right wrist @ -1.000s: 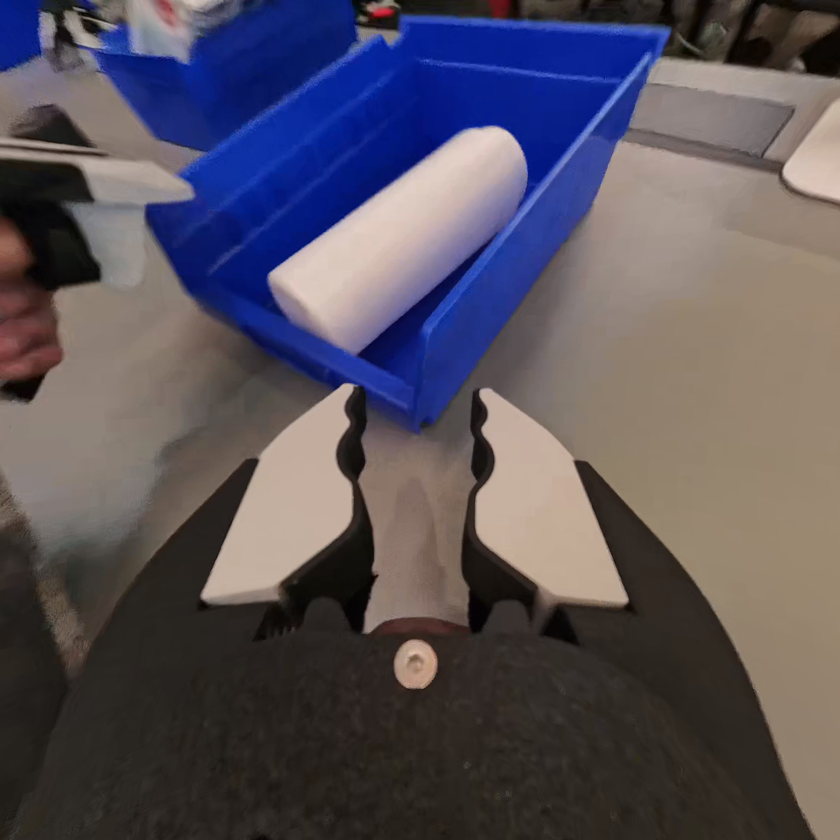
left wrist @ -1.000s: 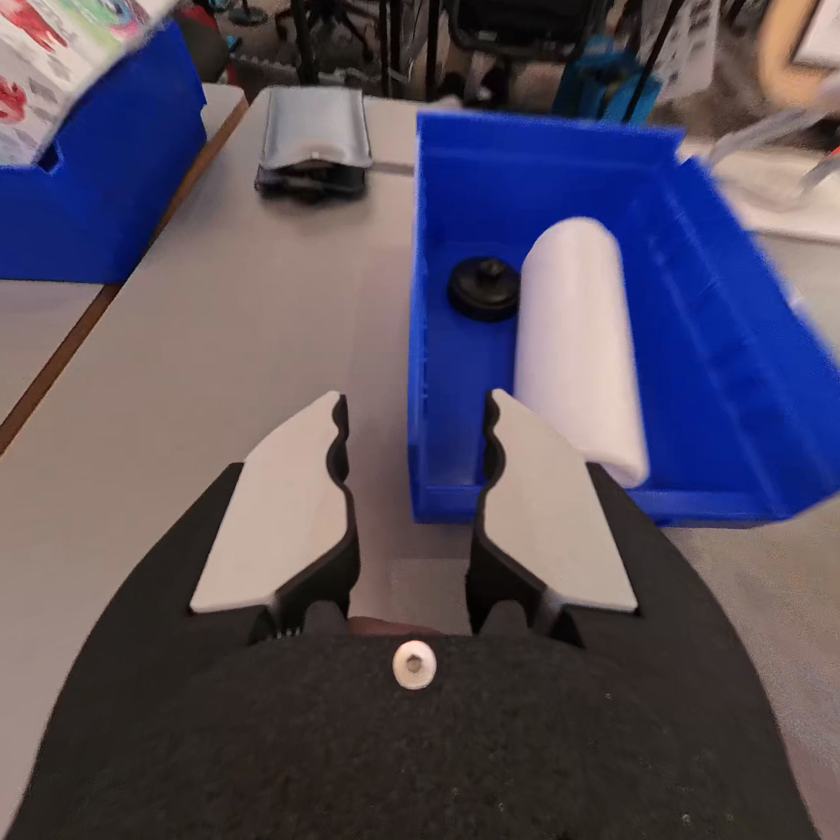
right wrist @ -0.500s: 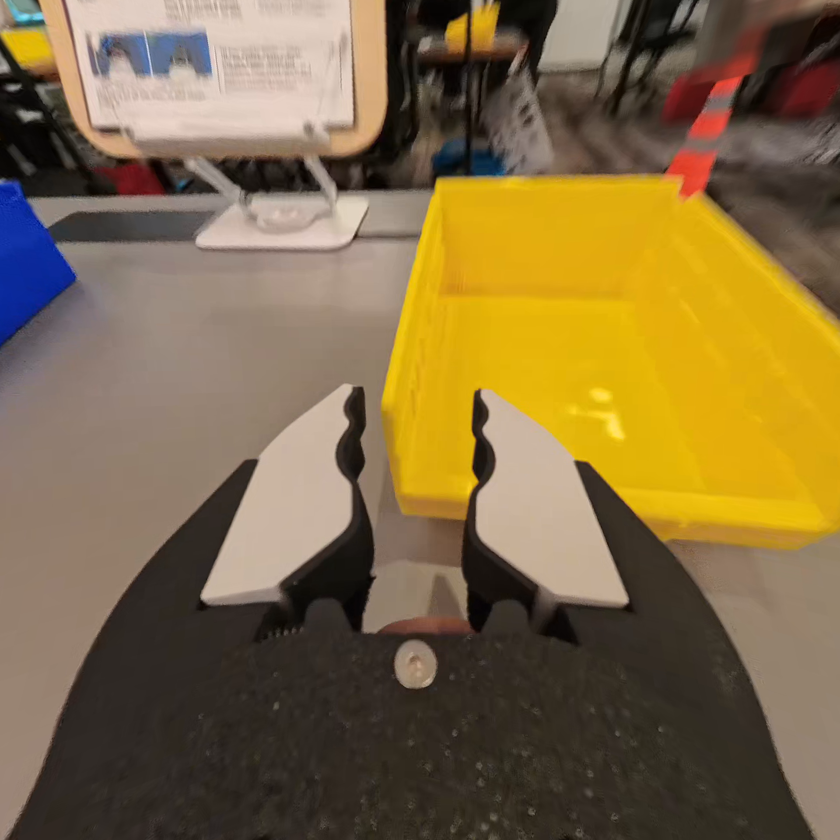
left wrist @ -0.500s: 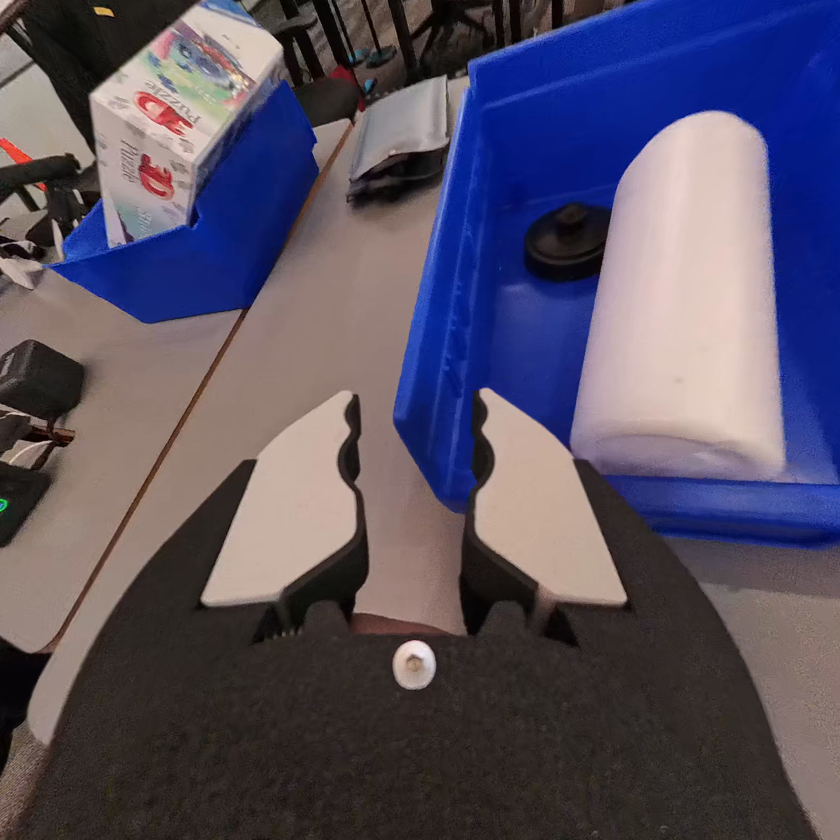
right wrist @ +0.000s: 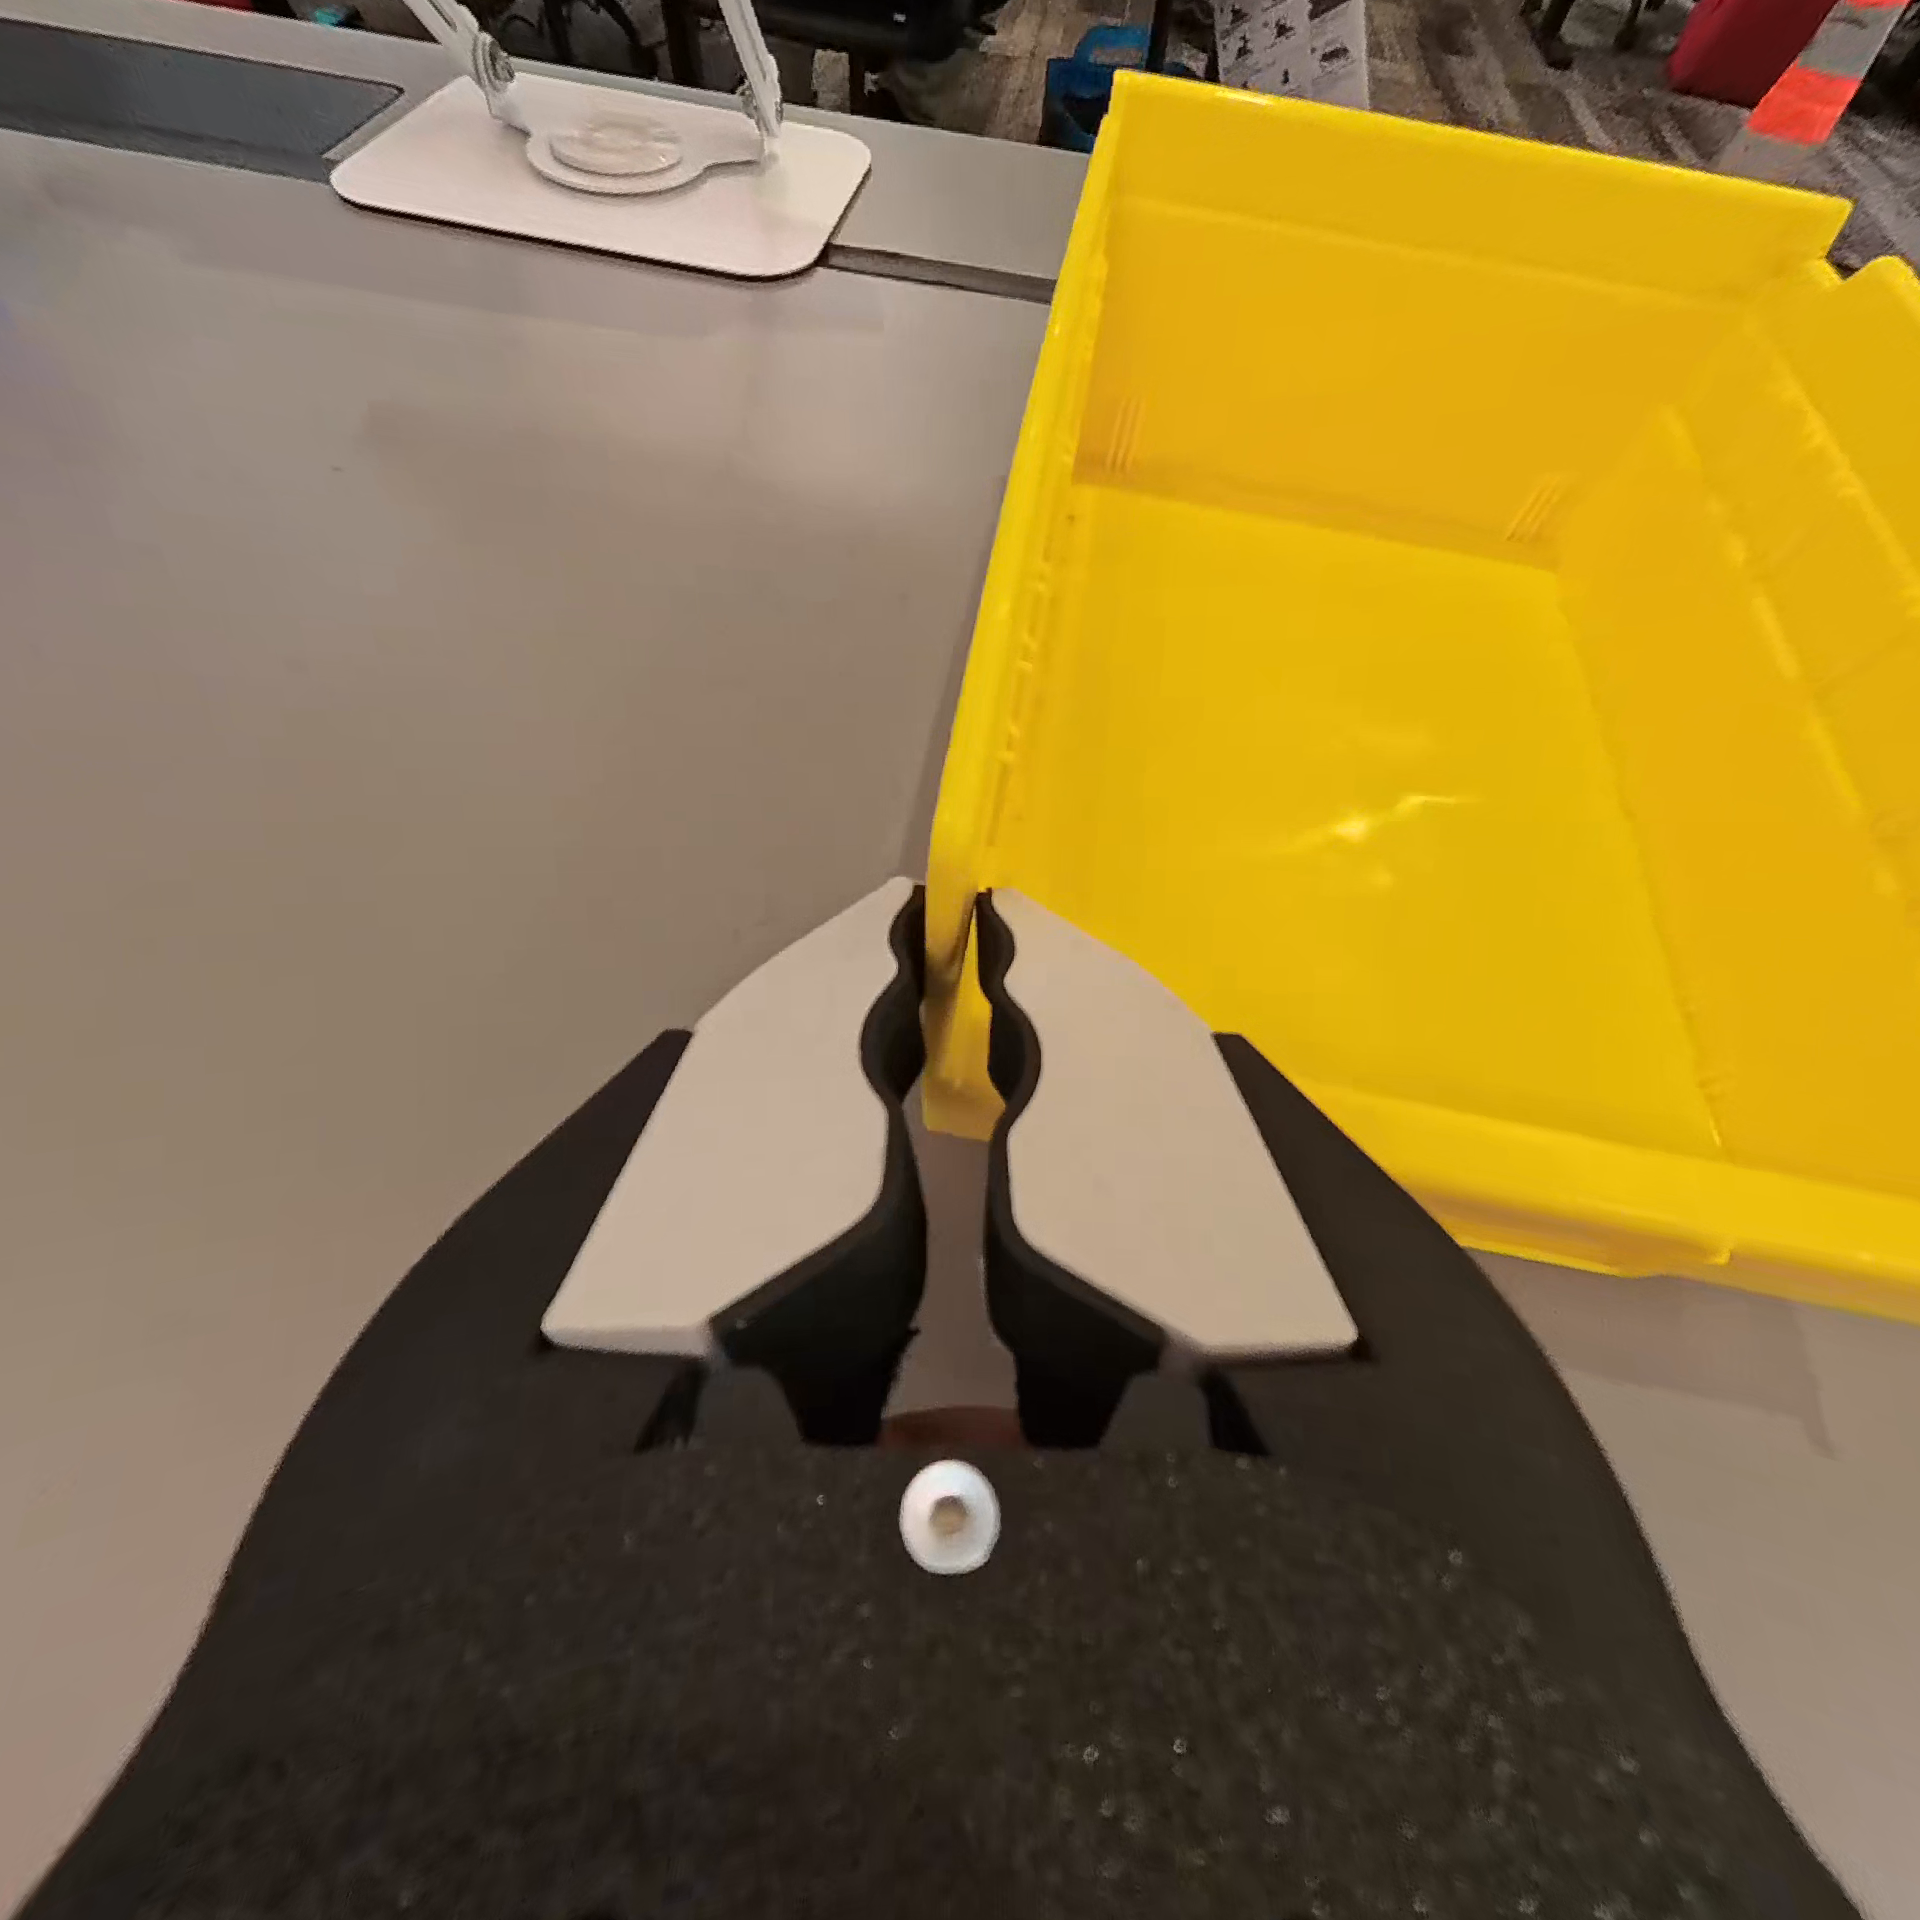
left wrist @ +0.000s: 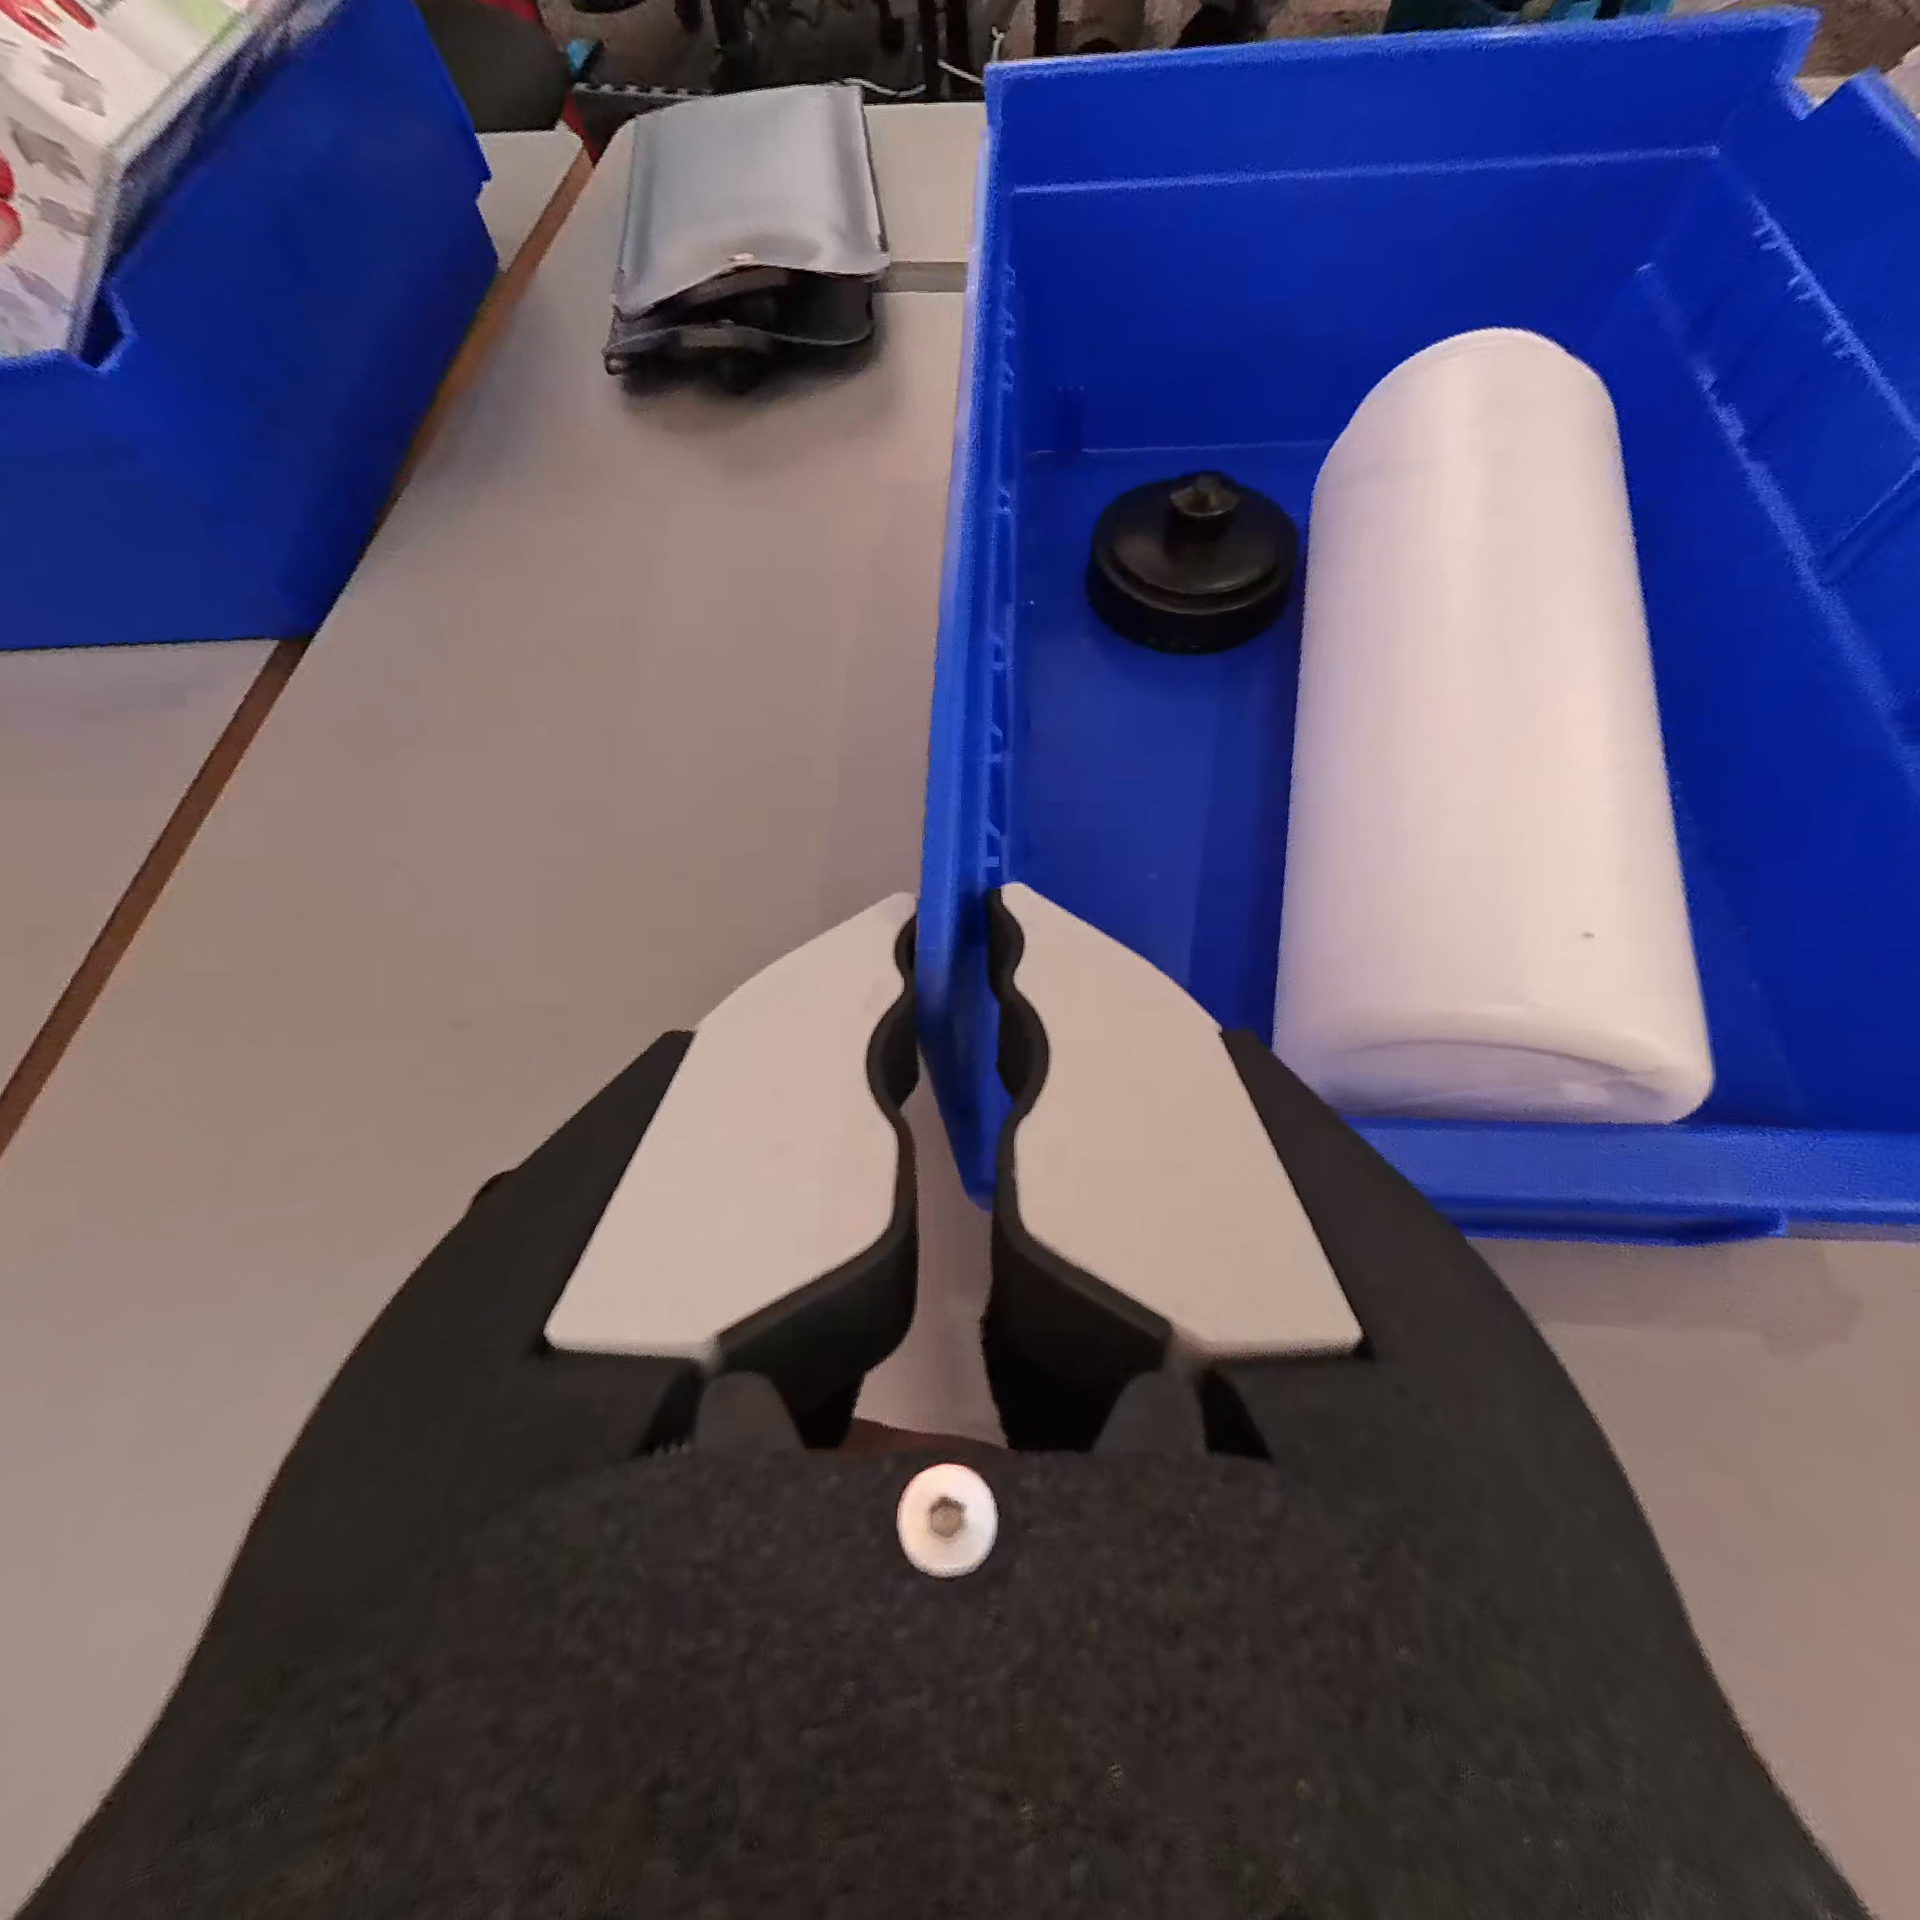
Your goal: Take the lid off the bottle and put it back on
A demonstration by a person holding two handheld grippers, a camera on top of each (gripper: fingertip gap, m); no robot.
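Observation:
A white bottle (left wrist: 1475,727) lies on its side in a blue bin (left wrist: 1351,260), its base towards me. A black lid (left wrist: 1193,566) lies flat on the bin floor just left of the bottle, apart from its neck. My left gripper (left wrist: 951,909) is shut on the blue bin's left wall near the front corner. In the right wrist view, my right gripper (right wrist: 948,899) is shut on the left wall of an empty yellow bin (right wrist: 1455,727) near its front corner. The bottle and lid do not show in the right wrist view.
A second blue bin (left wrist: 239,416) with a printed box (left wrist: 73,156) stands at the far left. A grey pouch (left wrist: 748,239) lies behind on the grey table (left wrist: 571,779). A white stand base (right wrist: 603,177) sits at the table's back in the right wrist view.
Both grippers have closed from open. The left moved onto the blue bin's left wall. The right swung from the blue bin to the yellow bin and closed on its wall.

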